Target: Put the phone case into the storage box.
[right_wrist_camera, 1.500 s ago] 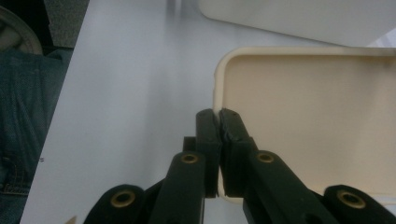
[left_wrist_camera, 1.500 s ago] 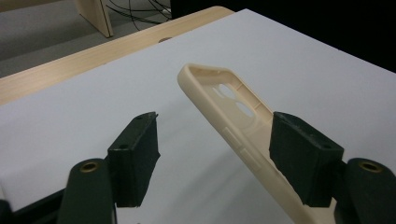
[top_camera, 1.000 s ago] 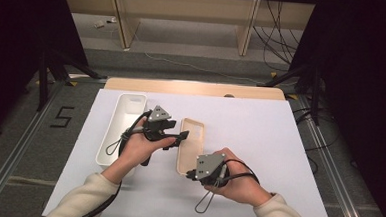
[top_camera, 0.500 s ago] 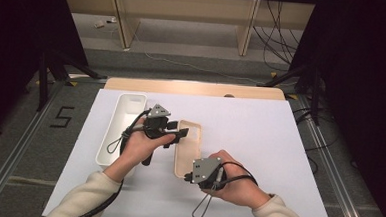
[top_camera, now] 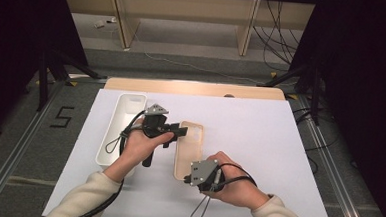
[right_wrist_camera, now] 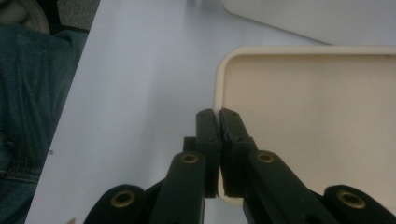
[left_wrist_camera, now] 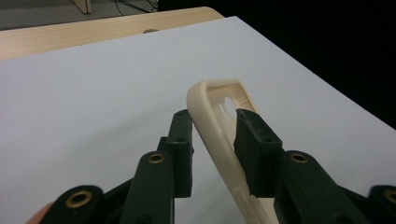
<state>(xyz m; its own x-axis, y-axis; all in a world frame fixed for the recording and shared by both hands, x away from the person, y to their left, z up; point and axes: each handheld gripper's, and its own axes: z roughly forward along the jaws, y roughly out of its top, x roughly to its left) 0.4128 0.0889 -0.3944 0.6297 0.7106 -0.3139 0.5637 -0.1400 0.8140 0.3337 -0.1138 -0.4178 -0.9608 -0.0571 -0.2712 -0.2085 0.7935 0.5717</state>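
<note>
One white bin [top_camera: 122,127], looks empty. One beige phone case [top_camera: 189,151]: right gripper [right_wrist_camera: 217,122] pinches its rim, left gripper [left_wrist_camera: 212,135] jaws have been closing around its edge.

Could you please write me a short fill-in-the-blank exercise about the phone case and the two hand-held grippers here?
1. The right hand-held gripper is shut on the ____ of the cream phone case.
2. The left hand-held gripper, whose jaws have just been closing, has the case's side wall ____ its jaws.
3. The white tray lies to the ____ of the case in the high view.

Missing words: rim; between; left
</note>
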